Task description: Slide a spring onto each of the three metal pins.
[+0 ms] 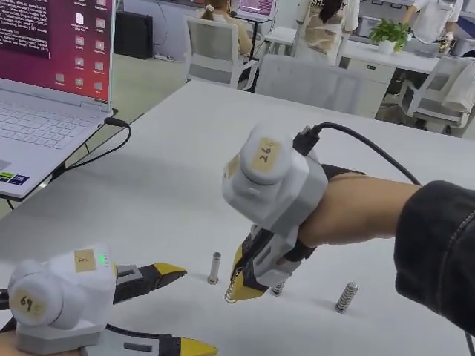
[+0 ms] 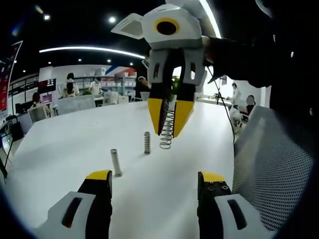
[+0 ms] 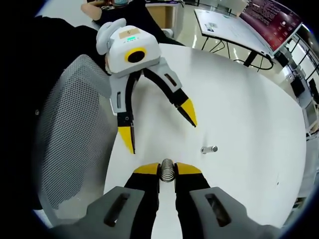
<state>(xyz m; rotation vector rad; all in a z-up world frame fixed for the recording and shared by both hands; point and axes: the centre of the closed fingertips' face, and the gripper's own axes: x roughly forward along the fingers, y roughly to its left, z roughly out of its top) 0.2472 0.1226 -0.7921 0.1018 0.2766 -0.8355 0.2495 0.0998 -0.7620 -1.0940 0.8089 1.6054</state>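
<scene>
White tabletop (image 1: pixel 171 148) runs across an open office, and the work sits near its front edge. A loose spring (image 3: pixel 167 172) is pinched between the yellow tips of the right gripper (image 1: pixel 246 282). Its jaws are closed down onto the coils, with the spring hanging below the tips just above the table. Just beside it stands a bare pin (image 1: pixel 214 267), upright and with nothing on it. Off to the other side, a sprung pin (image 1: pixel 346 297) already wears its coil and leans a little. Between the two, half hidden behind the right gripper's jaws, more coils (image 1: pixel 278 288) show, though I cannot tell how they sit. The person's hand (image 1: pixel 349 208) grips the right gripper from behind, with a dark sleeve (image 1: pixel 438 252) above it.

The left gripper (image 2: pixel 156 177) hangs low at the near corner, its jaws spread wide with nothing between them, pointing toward the bare pin. An open laptop (image 1: pixel 44 111) sits at the far left of the table with a black cable (image 1: pixel 111 148) trailing from its side. Beyond are mesh chairs (image 1: pixel 312 81), a potted plant (image 1: pixel 390 33) and people at other desks.
</scene>
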